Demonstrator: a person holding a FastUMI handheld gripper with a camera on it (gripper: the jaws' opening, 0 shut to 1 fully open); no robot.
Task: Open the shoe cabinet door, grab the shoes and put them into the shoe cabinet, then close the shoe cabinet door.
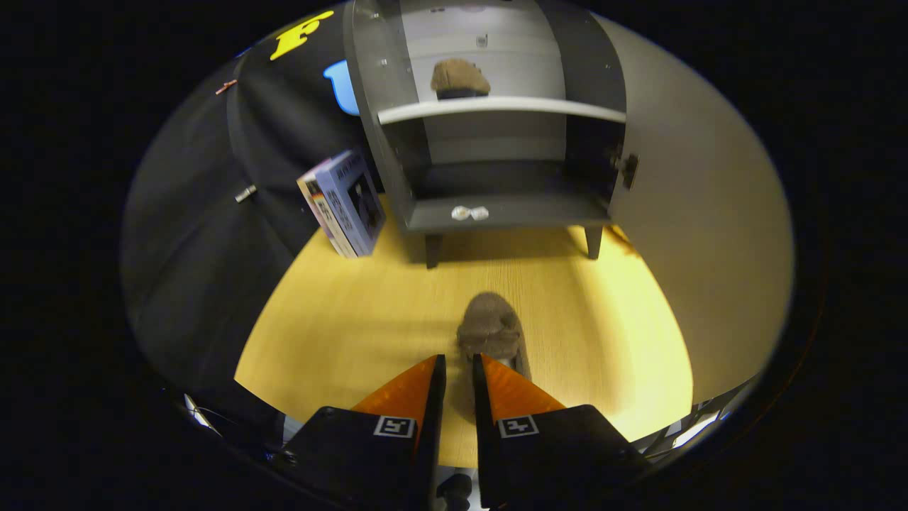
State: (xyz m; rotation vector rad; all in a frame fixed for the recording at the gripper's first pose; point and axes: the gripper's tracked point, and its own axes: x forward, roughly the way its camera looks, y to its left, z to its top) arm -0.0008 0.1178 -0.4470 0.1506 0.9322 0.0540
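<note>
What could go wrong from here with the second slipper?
1. The fingers look pinched on only the heel rim of the brown slipper; a thin grip could let it swing or drop.
2. The cabinet's white shelf already holds one slipper, so the carried one may bump it.
3. The open door stands just right of the path and could be clipped.

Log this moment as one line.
door open | one shoe on shelf | gripper shut on second shoe above floor
</note>
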